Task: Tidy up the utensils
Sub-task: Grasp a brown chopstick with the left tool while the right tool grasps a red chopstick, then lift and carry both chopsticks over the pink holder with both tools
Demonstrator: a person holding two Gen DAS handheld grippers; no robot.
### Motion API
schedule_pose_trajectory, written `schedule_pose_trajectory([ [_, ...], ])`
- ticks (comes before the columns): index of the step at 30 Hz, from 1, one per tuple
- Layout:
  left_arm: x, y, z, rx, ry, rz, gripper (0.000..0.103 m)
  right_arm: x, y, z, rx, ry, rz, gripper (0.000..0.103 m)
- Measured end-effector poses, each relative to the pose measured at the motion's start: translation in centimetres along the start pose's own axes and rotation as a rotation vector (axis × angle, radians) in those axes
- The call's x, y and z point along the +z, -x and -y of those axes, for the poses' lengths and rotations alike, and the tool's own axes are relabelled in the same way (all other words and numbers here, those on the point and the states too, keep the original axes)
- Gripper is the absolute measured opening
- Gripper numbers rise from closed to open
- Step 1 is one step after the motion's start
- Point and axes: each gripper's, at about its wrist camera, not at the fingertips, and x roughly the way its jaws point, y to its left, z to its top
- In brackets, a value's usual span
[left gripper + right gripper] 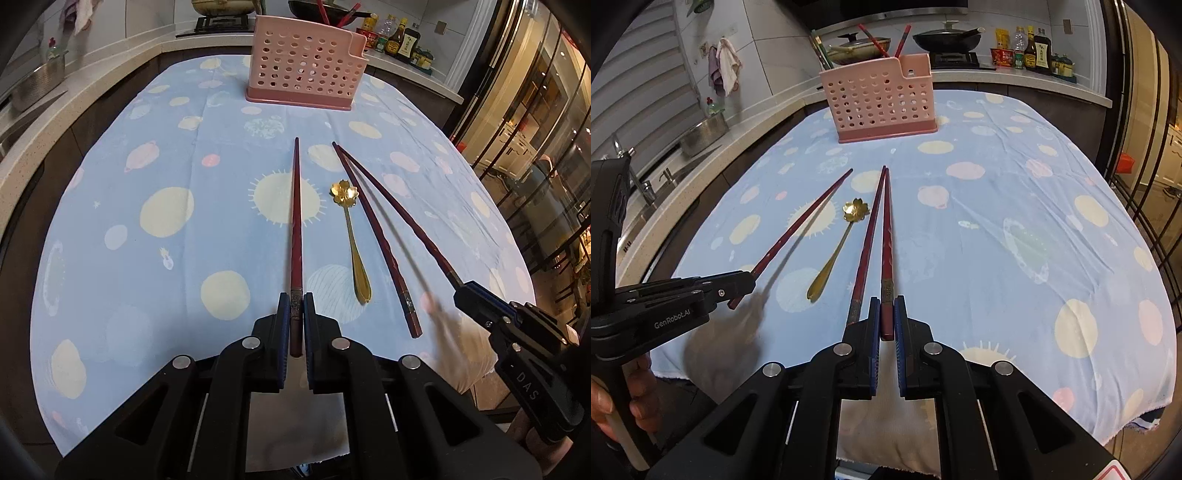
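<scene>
where claws [294, 301] [886, 302] pinch, chopstick [295, 206] ends hide.

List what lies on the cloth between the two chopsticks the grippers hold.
Between the left gripper's chopstick and the right gripper's chopstick lie the gold spoon and a third chopstick, flat on the cloth; the left wrist view shows it best.

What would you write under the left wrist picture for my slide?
Left tongs and right tongs each grip a dark red chopstick; a third chopstick and gold spoon lie before the pink holder.
</scene>
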Motion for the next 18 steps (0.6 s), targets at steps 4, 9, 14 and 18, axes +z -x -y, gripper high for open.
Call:
schedule_pose_trajectory([
  [4,1.0,1.5,-0.2,0.012,0.000,0.034,0.007,1.3,1.7,0.4,0.010,-0.018,0.045,0.007],
  [9,2.5,3.4,-0.4,0.013,0.002,0.079,0.007,3.4,3.9,1.3,0.020,-0.048,0.109,0.007],
  [14,4.1,5.2,-0.4,0.015,-0.005,0.132,0.007,5.5,5.8,2.5,0.021,-0.069,0.171,0.007],
  [18,5.5,6.4,-0.6,0.017,-0.004,0.172,0.007,7.0,6.7,3.2,0.014,-0.077,0.214,0.007],
])
